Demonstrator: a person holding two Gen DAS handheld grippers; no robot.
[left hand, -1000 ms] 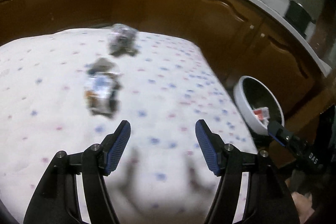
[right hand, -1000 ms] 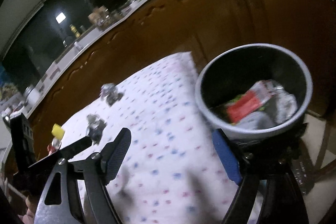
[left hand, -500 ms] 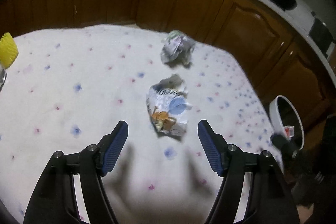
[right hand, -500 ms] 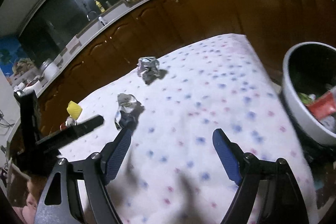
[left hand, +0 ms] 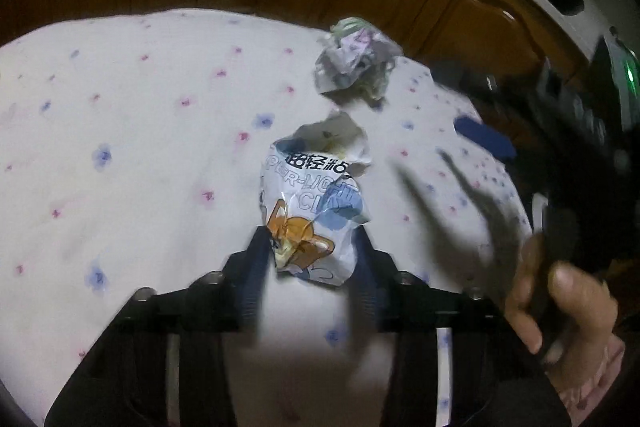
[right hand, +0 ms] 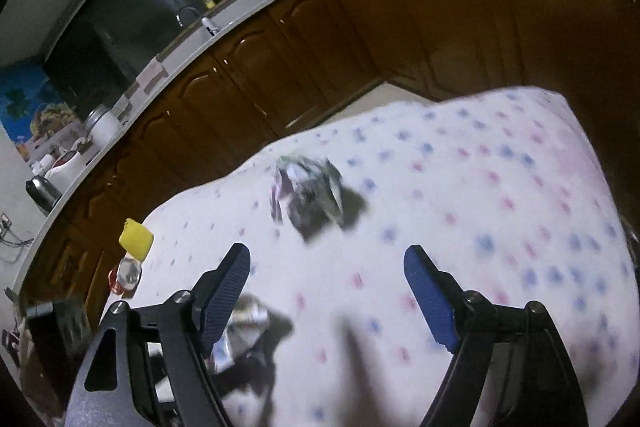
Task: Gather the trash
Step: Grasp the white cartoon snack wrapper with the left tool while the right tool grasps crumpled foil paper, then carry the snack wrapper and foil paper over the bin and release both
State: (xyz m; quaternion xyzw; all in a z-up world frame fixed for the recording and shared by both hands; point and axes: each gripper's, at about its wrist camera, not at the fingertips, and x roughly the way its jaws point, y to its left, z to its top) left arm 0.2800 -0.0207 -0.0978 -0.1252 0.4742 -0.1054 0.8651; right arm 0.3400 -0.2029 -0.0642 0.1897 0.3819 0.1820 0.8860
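Observation:
In the left wrist view my left gripper (left hand: 310,253) is shut on the near end of a crumpled white wrapper with a cartoon print (left hand: 316,195), which lies on the flowered tablecloth (left hand: 140,155). A second crumpled grey wrapper (left hand: 354,65) lies just beyond it. In the right wrist view my right gripper (right hand: 328,291) is open and empty, above the cloth, with the grey wrapper (right hand: 308,193) ahead between its fingers. The cartoon wrapper (right hand: 240,335) shows at lower left, partly hidden behind the right gripper's left finger (right hand: 224,291).
A yellow object (right hand: 136,239) and a small shiny item (right hand: 126,275) sit at the table's left edge. Brown cabinets (right hand: 320,59) run behind the table. The right gripper and the hand holding it (left hand: 560,291) show at the right of the left wrist view.
My left gripper has moved forward onto the cartoon wrapper and closed on it. My right gripper has swung left, away from the bowl of trash, toward the grey wrapper.

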